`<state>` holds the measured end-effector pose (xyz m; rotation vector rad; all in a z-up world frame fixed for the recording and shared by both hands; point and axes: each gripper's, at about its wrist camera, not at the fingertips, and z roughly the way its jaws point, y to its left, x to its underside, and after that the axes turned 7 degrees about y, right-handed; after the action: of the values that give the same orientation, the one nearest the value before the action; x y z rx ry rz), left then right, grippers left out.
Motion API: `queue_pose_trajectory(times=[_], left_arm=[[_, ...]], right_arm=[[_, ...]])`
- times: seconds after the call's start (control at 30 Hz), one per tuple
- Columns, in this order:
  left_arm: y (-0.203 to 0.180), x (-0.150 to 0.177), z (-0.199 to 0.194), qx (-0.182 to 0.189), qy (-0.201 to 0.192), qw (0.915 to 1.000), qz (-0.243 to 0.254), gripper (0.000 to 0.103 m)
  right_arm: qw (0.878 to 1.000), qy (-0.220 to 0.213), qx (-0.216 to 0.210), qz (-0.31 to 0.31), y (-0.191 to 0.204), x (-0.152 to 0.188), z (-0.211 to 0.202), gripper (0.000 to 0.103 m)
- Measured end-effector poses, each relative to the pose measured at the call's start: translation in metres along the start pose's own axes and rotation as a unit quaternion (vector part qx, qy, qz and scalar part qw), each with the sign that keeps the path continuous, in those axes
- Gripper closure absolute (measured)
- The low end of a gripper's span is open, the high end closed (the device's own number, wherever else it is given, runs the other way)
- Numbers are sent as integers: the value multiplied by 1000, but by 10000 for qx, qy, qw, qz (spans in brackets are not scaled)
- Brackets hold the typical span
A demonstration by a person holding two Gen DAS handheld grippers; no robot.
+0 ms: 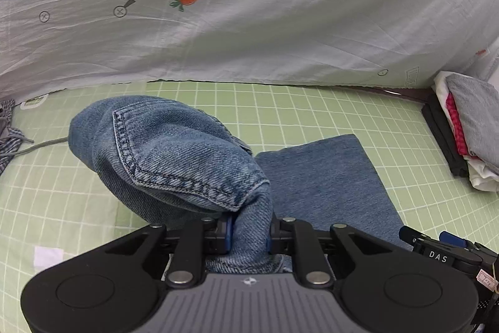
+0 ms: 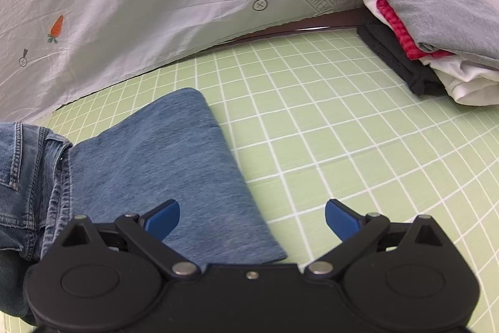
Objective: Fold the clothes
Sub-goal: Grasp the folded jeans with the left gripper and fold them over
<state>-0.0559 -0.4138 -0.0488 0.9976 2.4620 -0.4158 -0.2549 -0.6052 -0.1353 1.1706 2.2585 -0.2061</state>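
Blue jeans [image 1: 174,152] lie partly folded on the green checked mat [image 1: 312,111]. My left gripper [image 1: 249,234] is shut on a bunched part of the jeans near the back pocket and holds it lifted. The folded leg part lies flat to the right [image 1: 330,180] and shows in the right wrist view [image 2: 174,164]. My right gripper [image 2: 252,219] is open and empty, low over the near right edge of that flat leg part. The waistband end shows at the left of the right wrist view [image 2: 28,177].
A stack of folded clothes [image 2: 430,30], grey on top, then pink, white and black, sits at the mat's far right. A white carrot-print sheet [image 1: 249,5] hangs behind the mat. A striped garment with a drawstring [image 1: 12,139] lies at the far left.
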Motion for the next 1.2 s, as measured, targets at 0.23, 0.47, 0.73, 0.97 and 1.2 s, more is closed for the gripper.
queue_pose_trajectory(times=[0.23,0.47,0.73,0.97,1.2], left_arm=[[-53,-15,47,50,329,9983,469,83],[-78,-19,102,119,834,9945,625,81],[-82,-19,131,315,1120,9918,534,73],[-71,-16,127,685,1080,9917,121,60],[-53,-11,102,1473,1073,9825,-386,46]], right_arm=[[9993,36,234,274,-48,-14,13,2],[9976,150,372,561,-75,-29,38,2],[9966,312,355,673,-76,-32,52,2],[9975,315,209,599,-68,-32,42,2],[9978,179,15,645,-56,-26,17,2]])
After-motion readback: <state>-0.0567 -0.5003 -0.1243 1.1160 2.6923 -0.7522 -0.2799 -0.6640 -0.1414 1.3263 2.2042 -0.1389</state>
